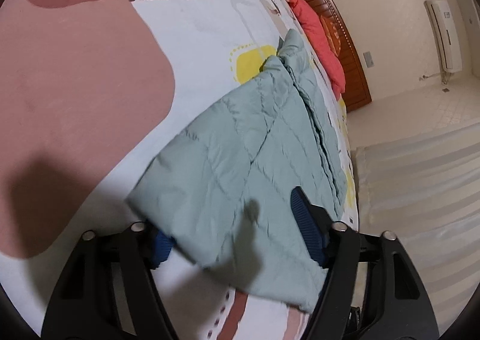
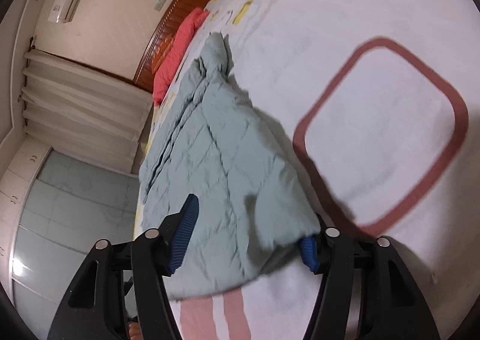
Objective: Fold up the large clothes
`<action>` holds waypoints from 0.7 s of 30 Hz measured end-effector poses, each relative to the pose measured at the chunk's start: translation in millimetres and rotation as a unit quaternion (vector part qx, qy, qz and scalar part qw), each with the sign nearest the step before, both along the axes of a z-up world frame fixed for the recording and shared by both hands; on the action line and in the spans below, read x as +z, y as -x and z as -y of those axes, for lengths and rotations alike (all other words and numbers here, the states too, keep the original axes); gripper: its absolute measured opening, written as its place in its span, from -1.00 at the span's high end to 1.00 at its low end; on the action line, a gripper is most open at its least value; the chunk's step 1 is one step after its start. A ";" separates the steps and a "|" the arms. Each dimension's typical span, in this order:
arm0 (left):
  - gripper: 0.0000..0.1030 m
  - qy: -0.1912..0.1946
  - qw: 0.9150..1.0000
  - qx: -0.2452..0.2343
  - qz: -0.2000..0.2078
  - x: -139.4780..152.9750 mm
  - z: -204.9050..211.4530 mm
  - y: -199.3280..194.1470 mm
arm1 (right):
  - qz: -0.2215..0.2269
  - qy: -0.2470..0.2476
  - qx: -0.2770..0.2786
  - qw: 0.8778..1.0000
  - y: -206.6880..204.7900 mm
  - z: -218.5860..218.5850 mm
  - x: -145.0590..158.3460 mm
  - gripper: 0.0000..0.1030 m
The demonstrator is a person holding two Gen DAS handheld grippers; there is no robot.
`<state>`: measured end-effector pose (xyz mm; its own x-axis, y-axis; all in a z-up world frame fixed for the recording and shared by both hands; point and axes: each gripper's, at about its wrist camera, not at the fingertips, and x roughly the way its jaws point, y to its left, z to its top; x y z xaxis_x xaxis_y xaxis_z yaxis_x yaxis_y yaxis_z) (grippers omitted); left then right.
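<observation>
Dim, blurred, fisheye-warped indoor light

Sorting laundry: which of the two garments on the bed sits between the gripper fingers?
The pale green quilted jacket, folded at the bed's near edge; the coral garment lies farther off by the headboard.

Quilted jacket [image 1: 240, 142] lies on the bed sheet [image 1: 90, 76] along the bed's edge, w/ its near end between the left gripper [image 1: 237, 235] pads, and likewise the right gripper [image 2: 249, 232] (other view). Pillow [image 1: 321, 40] sits beyond it, against the headboard [image 1: 351, 64]; curtain [image 2: 81, 100] hangs beside the bed
</observation>
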<state>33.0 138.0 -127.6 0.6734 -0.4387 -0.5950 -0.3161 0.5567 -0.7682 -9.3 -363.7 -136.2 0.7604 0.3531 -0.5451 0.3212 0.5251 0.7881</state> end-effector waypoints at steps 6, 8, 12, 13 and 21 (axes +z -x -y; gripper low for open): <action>0.75 0.017 1.000 -0.020 0.001 -7.2 5.8 -5.9 | -0.002 -0.013 0.011 1.000 -6.4 -2.6 -6.1 0.78; 0.82 0.013 1.000 -0.022 0.011 -3.1 5.7 -4.5 | 0.009 -0.001 0.013 1.000 -4.3 -3.9 0.8 0.83; 0.89 -0.009 0.998 -0.026 0.051 20.2 5.4 -1.0 | 0.047 0.035 0.007 0.998 1.5 -5.3 25.7 0.88; 0.89 -0.013 0.998 -0.027 0.059 25.5 5.9 -0.2 | 0.052 0.036 0.007 0.998 2.8 -5.8 29.3 0.89; 0.92 -0.046 0.989 -0.043 0.135 79.8 8.7 22.3 | 0.102 0.059 0.016 0.993 18.6 -15.3 72.4 0.92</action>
